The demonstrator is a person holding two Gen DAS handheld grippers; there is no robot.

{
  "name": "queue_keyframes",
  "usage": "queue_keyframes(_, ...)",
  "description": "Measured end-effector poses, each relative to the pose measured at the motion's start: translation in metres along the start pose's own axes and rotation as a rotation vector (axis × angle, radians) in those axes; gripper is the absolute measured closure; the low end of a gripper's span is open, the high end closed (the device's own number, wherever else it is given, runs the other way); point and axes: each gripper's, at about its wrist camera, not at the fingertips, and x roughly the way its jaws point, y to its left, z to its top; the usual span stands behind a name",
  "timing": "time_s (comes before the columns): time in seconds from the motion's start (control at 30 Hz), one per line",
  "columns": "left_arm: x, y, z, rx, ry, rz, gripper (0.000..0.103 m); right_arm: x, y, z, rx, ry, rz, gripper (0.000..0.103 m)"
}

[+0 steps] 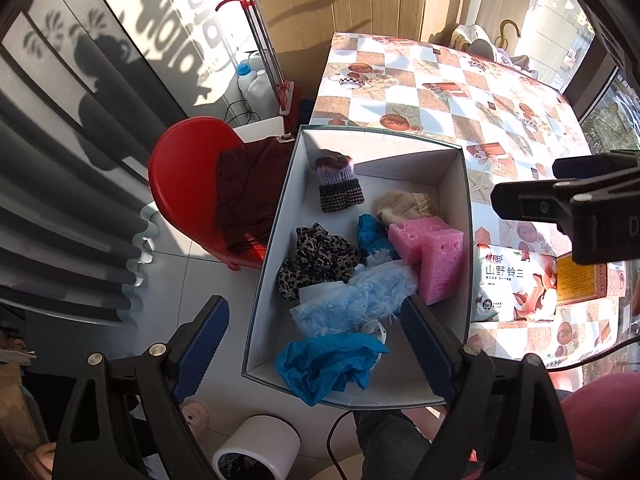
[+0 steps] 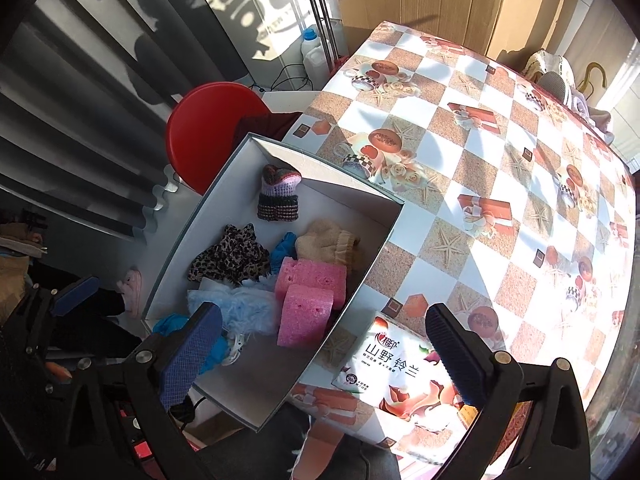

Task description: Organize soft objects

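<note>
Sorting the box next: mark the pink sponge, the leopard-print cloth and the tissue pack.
pink sponge [image 1: 440, 268]: left wrist view, front face.
leopard-print cloth [image 1: 320, 258]: left wrist view, middle folds.
tissue pack [image 2: 394, 364]: right wrist view, printed top.

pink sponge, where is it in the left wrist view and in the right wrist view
Left wrist: the pink sponge sits right of centre, against the right wall of the white box.
Right wrist: the pink sponge is just left of centre, low in the picture, by the same wall of the white box.
Shared landmark: the tissue pack on the table, just outside that wall.
</note>
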Motion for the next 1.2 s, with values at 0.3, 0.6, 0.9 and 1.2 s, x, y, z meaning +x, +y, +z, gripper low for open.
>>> queue_keyframes(0.3, 0.005, -0.006, 0.000, 0.013, 0.032, -0.004, 0.013, -0.001, 0.014, -0.005, -0.078, -0.017, -0.073, 0.000)
queue_keyframes(0.6, 0.011, -0.016, 0.005, 0.065, 0.044, -0.013, 0.013, -0.005, 0.013, -0.013, -0.091, -0.033, -0.118, 0.000)
queue_keyframes(0.9, 0.013, -0.025, 0.010, 0.108, 0.051, -0.013, 0.013, -0.006, -0.002, -0.018, -0.026, -0.029, -0.110, 0.000)
queue_keyframes(1.2, 0.015, -0.027, 0.010, 0.112, 0.064, -0.023, 0.013, -0.006, -0.003, -0.020, -0.021, -0.027, -0.108, 0.000)
